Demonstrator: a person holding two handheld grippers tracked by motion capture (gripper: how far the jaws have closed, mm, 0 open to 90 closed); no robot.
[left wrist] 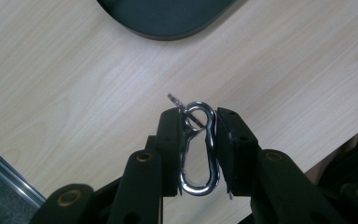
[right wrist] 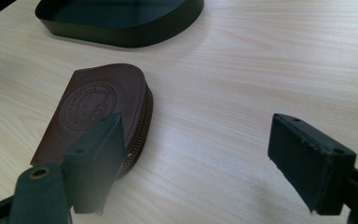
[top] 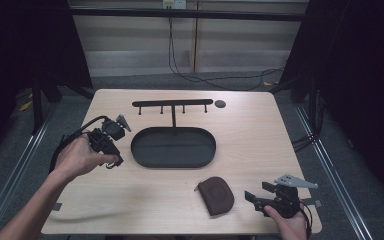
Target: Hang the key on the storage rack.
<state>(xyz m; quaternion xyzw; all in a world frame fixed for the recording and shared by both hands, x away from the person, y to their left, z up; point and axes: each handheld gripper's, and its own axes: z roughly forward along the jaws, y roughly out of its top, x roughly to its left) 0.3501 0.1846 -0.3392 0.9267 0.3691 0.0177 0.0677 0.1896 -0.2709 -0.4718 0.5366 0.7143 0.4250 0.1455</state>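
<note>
Carabiner: a silver snap hook (left wrist: 198, 149), centre of the left gripper view, clamped upright between the two black jaws above bare table (left wrist: 74, 84); a small ring or key end pokes out at its top, too small to tell which.
Left gripper: (top: 114, 161) at middle left of the high view, closed on the carabiner, with the pads pressing its long sides.
Right gripper: (right wrist: 200, 158) jaws spread wide and holding nothing; it sits at the lower right of the high view.
Pouch: brown leather zip pouch (right wrist: 95, 116), flat on the table, at the left of the right gripper view, just beside the left-hand jaw.
Tray and rack: black oval tray (top: 173, 147) centre, hook rack (top: 172, 103) behind it.
Risk, slip: the hold is on smooth rounded metal, so a tilt could let the hook swivel or drop.
Risk, hanging: if it is bound for a rack peg, the small loop leaves little room for error.
Risk, pouch: the open jaw could nudge it aside.
</note>
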